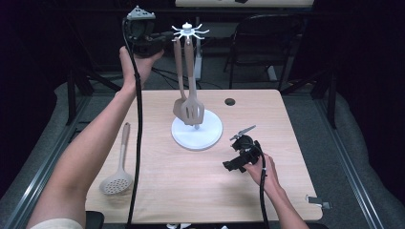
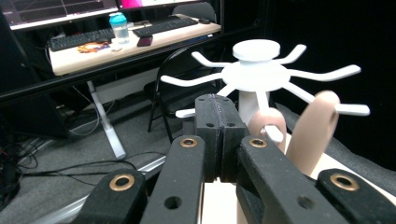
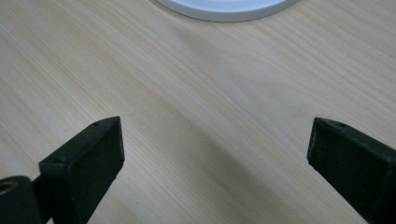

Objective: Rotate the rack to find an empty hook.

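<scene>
A white utensil rack (image 1: 189,31) with radiating hooks stands on a round white base (image 1: 210,136) at mid-table. Two tan utensils hang from it, a spatula (image 1: 179,106) and a slotted turner (image 1: 194,112). My left gripper (image 1: 167,36) is held high, just left of the hook crown. In the left gripper view my left gripper (image 2: 219,135) is shut with nothing between its pads, and the hook crown (image 2: 259,70) and both handle loops (image 2: 314,130) are close ahead. A tan skimmer (image 1: 117,180) lies on the table's left. My right gripper (image 1: 232,161) rests low, right of the base, open over bare wood (image 3: 215,121).
The wooden table (image 1: 200,191) has a small round hole (image 1: 229,101) behind the base. A black folding chair (image 1: 265,43) stands beyond the far edge. A desk with keyboards and a bottle (image 2: 120,27) lies farther back. Dark floor surrounds the table.
</scene>
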`<state>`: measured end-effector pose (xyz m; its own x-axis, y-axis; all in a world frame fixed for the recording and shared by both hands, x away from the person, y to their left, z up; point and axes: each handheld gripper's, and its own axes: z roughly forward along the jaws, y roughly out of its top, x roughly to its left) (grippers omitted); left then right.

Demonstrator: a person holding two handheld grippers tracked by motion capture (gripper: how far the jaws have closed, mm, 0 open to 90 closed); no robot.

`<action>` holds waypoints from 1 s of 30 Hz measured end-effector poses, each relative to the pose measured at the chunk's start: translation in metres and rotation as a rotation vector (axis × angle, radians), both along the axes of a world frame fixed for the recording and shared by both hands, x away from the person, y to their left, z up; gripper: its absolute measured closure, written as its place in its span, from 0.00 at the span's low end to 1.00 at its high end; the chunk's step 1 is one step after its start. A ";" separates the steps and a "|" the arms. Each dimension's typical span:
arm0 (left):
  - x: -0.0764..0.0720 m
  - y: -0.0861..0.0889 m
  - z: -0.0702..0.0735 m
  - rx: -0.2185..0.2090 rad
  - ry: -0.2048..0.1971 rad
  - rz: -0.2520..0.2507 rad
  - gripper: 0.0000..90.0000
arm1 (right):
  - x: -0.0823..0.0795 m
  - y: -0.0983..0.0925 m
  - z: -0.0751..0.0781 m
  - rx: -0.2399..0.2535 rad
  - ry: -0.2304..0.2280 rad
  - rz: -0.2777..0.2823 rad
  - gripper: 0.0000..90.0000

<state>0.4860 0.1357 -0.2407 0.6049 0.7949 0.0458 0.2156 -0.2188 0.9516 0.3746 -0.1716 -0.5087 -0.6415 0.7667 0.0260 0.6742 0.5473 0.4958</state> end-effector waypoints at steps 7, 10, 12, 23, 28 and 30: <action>-0.006 0.001 0.003 0.001 -0.012 -0.010 1.00 | 0.000 -0.001 -0.001 0.023 -0.002 -0.007 0.04; -0.013 0.002 0.002 0.009 -0.021 -0.017 1.00 | -0.001 0.000 -0.001 0.023 -0.007 -0.011 0.04; -0.017 0.003 0.001 0.017 -0.028 -0.022 1.00 | 0.000 -0.001 0.001 -0.003 0.001 0.005 0.04; -0.035 0.008 -0.003 0.014 -0.052 -0.054 1.00 | 0.001 0.001 -0.001 0.003 0.011 0.004 0.04; -0.038 0.005 -0.002 0.017 -0.057 -0.070 1.00 | 0.000 0.001 -0.002 0.014 0.010 0.002 0.04; -0.038 0.002 -0.002 0.025 -0.056 -0.075 1.00 | 0.000 0.001 -0.002 0.012 0.010 0.001 0.04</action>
